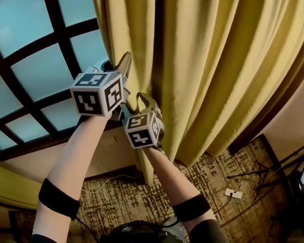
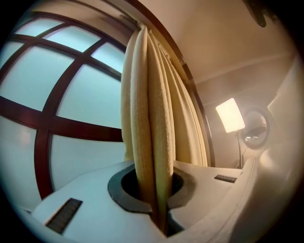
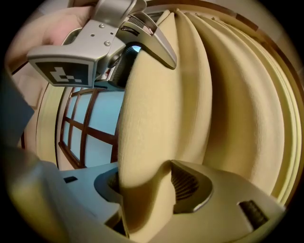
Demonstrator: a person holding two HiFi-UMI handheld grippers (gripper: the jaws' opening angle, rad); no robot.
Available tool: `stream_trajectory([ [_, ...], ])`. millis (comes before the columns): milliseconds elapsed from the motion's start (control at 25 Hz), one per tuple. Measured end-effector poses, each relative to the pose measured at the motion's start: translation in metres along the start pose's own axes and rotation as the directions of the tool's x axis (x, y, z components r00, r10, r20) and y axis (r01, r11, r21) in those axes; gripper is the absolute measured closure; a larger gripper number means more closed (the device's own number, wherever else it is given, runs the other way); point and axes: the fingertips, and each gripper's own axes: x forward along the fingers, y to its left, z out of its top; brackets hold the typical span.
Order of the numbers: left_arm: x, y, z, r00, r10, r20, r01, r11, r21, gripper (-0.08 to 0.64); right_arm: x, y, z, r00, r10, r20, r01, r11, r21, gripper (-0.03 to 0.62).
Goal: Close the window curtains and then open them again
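Curtain [image 1: 207, 69] hanging bunched R of window [image 1: 30, 57]. Thin edge fold being pinched tight by L gripper [image 2: 159, 194]; thicker fold being gripped by R gripper [image 3: 142, 190] just below. Risk: bulky R fold prob. being caught only partly, slipping out under pull; hooks jamming if tugged downward.

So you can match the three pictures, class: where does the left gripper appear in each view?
Head view: left gripper, centre-left, on the yellow curtain's edge.
Left gripper view: bottom centre, shut on the yellow curtain.
Right gripper view: upper left, gripping the yellow curtain.
Shared landmark: the dark-barred window.
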Motion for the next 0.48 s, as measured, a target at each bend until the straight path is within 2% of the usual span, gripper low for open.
stream_trajectory([
  [200, 0.01, -0.007, 0.001, 1.0, -0.012, -0.004, 0.012, 1.0, 0.006, 0.555, -0.002, -0.017, -0.002, 1.0, -0.022, 0.004, 0.022, 1.0, 0.012, 0.503],
  [320, 0.02, -0.015, 0.001, 1.0, -0.019, -0.002, 0.019, 1.0, 0.006, 0.555, -0.005, -0.031, -0.004, 1.0, -0.022, 0.009, 0.022, 0.999, 0.028, 0.543],
  [480, 0.037, -0.031, 0.002, 1.0, -0.029, 0.0, 0.029, 1.0, 0.006, 0.555, -0.01, -0.054, -0.009, 1.0, -0.012, 0.018, 0.011, 0.998, 0.058, 0.555],
])
